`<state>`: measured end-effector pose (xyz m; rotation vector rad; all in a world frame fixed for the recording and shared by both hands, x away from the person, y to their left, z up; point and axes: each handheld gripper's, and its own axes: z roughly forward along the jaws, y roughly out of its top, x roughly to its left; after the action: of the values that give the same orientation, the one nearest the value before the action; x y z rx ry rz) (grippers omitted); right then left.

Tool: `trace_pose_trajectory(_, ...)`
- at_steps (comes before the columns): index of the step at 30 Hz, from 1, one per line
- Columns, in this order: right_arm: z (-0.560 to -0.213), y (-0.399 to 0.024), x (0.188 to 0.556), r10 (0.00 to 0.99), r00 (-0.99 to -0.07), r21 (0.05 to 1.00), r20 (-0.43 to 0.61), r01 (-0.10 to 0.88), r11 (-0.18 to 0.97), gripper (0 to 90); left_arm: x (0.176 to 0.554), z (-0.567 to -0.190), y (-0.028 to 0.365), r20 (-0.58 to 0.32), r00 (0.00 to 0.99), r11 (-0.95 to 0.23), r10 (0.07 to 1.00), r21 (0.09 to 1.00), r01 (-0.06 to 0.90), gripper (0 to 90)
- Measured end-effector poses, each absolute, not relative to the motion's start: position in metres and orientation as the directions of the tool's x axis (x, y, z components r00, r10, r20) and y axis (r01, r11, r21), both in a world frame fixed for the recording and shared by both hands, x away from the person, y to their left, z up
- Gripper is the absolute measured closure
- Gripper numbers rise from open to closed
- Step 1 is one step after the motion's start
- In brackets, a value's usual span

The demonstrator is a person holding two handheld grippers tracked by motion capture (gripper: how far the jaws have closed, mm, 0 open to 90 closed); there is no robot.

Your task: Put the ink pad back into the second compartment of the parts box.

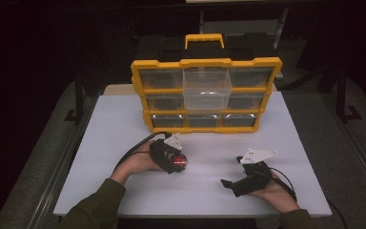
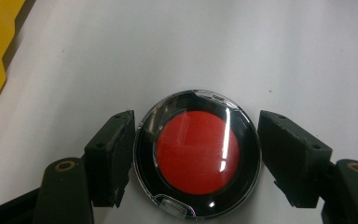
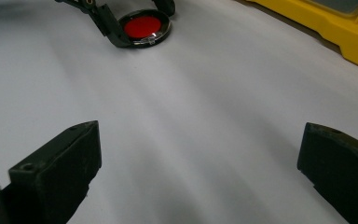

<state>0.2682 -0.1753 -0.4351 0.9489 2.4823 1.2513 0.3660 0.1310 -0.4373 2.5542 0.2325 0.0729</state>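
Round and flat, the black compact [image 2: 196, 154] with its red centre under a clear lid lies on the white table [image 1: 124, 129], left of the middle and a little in front of the yellow organizer [image 1: 206, 93].

At the left of the high view, a hand [image 1: 136, 164] in an olive sleeve [image 1: 97, 205] comes in from the lower edge and holds the left gripper [image 1: 177, 162], whose grey three-cornered plate [image 1: 173, 140] sits on top. In the left gripper view its two black jaws stand on either side of the compact: the left jaw touches, or very nearly touches, the compact's rim, while a narrow strip of table shows between the rim and the right jaw. The jaws are spread around the compact and are not pinching it. A yellow corner of the organizer shows at the upper left of that view.

In the middle, farther back, the organizer stands upright with a yellow handle [image 1: 204, 40] on its black top and three rows of clear drawers. One clear drawer [image 1: 206, 87] in the middle column sticks out toward the person.

At the right, the other hand [image 1: 279, 191] holds the right gripper [image 1: 229, 183] low over bare table, well apart from the compact. Its jaws are spread wide with nothing between them, as the right gripper view shows; the compact and the left gripper's jaws sit far off at the top of that view.
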Motion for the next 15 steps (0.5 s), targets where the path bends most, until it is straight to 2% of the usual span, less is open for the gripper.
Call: trace_pose_trajectory(15, -0.4355, -0.1754, 0.2685, 0.624, -0.775, 0.778, 0.100, 0.451, 0.436, 0.0, 0.3677, -0.4323, 0.1367, -0.004, 0.979, -0.817, 0.204, 0.550, 0.172, 29.6)
